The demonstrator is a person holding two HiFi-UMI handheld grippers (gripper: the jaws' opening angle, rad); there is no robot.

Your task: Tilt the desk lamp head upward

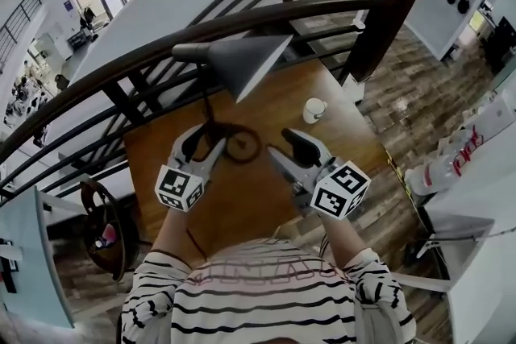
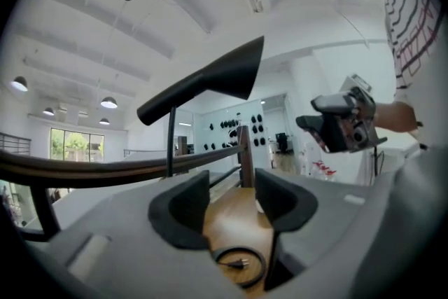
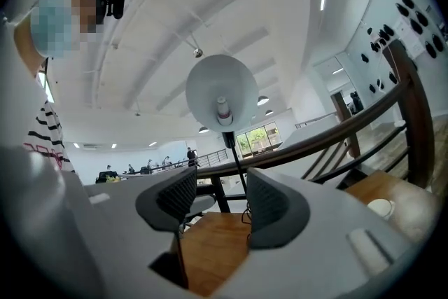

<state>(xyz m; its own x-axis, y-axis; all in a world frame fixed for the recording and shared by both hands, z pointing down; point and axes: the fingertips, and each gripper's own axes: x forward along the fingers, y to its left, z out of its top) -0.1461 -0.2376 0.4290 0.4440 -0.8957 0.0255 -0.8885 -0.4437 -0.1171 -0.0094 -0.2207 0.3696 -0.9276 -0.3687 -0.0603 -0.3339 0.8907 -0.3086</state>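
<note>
i see a white shirt [image 1: 266, 294] with black stripes and striped sleeves; my left gripper [image 1: 207, 145] and right gripper [image 1: 284, 147] are grey, black-padded, bearing black-and-white marker cubes [image 1: 179, 188].

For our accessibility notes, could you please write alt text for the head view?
A grey cone-shaped desk lamp head rises over a wooden table; the left gripper and right gripper, open and empty, are held before it. A coiled cord and white cup sit on the table.

A curved dark railing [image 1: 322, 6] edges the wooden desk [image 1: 258, 205]; plank floor [image 1: 407, 97] lies beyond.
</note>
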